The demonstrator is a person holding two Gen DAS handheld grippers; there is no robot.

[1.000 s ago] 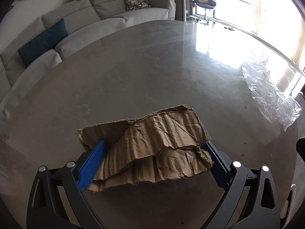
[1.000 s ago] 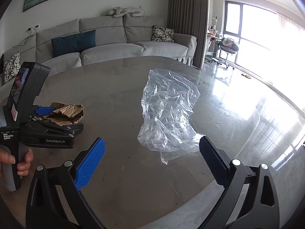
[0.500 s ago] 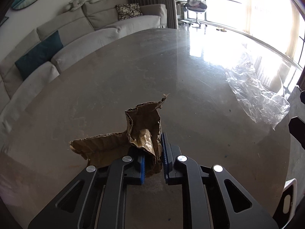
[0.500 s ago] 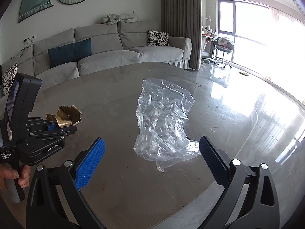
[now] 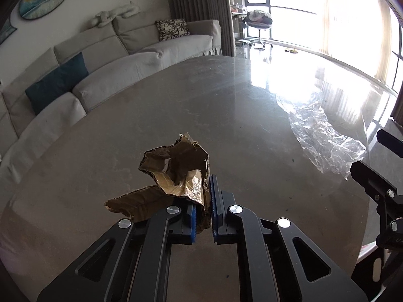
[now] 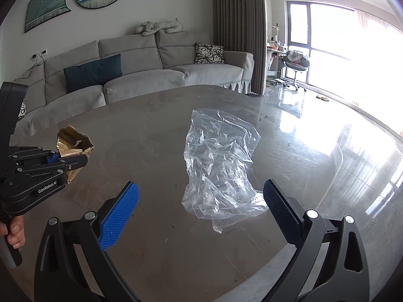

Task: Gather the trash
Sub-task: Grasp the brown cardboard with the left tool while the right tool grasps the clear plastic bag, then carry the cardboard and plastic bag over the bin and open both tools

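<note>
My left gripper is shut on a crumpled piece of brown cardboard and holds it above the grey table. The cardboard and the left gripper also show at the left of the right wrist view. A crumpled clear plastic bag lies on the table ahead of my right gripper, which is open and empty, with its fingertips just short of the bag's near end. The bag also shows at the right of the left wrist view.
The round table's edge runs close under the right gripper. A grey sofa with cushions stands behind the table. A polished floor, a window and an office chair are at the right.
My left gripper closed on the flat cardboard, crumpling it, and lifted it off the table. My right gripper stayed open and rose slightly over the plastic bag.
</note>
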